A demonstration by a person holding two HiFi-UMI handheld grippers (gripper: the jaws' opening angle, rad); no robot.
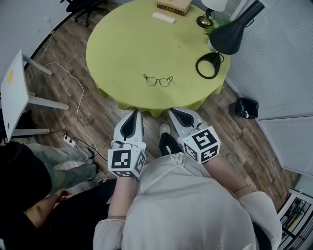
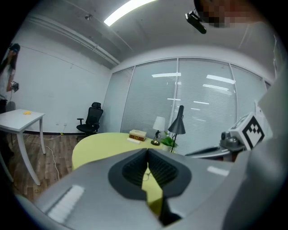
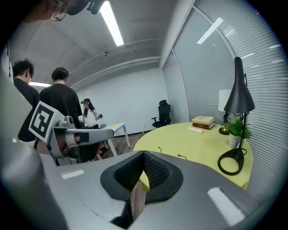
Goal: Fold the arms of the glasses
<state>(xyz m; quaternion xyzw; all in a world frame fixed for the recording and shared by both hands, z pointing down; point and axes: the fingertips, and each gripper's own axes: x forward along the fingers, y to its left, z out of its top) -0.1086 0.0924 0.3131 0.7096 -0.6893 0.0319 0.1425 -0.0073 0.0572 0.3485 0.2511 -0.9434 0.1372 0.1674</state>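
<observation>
A pair of glasses (image 1: 158, 80) lies on the round table (image 1: 112, 44) with the yellow-green cloth, on the half nearest the person and a little in from the edge. The frame is thin and dark, with two roundish clear lenses through which the cloth shows. Both arms are unfolded and stick out from the ends of the frame, away from the person. Nothing touches the glasses. They lie well apart from the ring foot of the black desk lamp (image 1: 230, 34) at the right, and from the books (image 1: 173, 6) and the small white block (image 1: 164, 17) on the far side.

The left gripper (image 1: 135, 114) and the right gripper (image 1: 175, 114) are held side by side in front of the person's body, over the wooden floor (image 1: 98, 112), short of the table edge and pointing towards the glasses. In the left gripper view the two ribbed pads (image 2: 135, 168) meet at their tips with nothing between them. The right gripper view shows the same: its jaws are closed together and hold nothing. Only thin bits of the glasses show past the right jaws there.
</observation>
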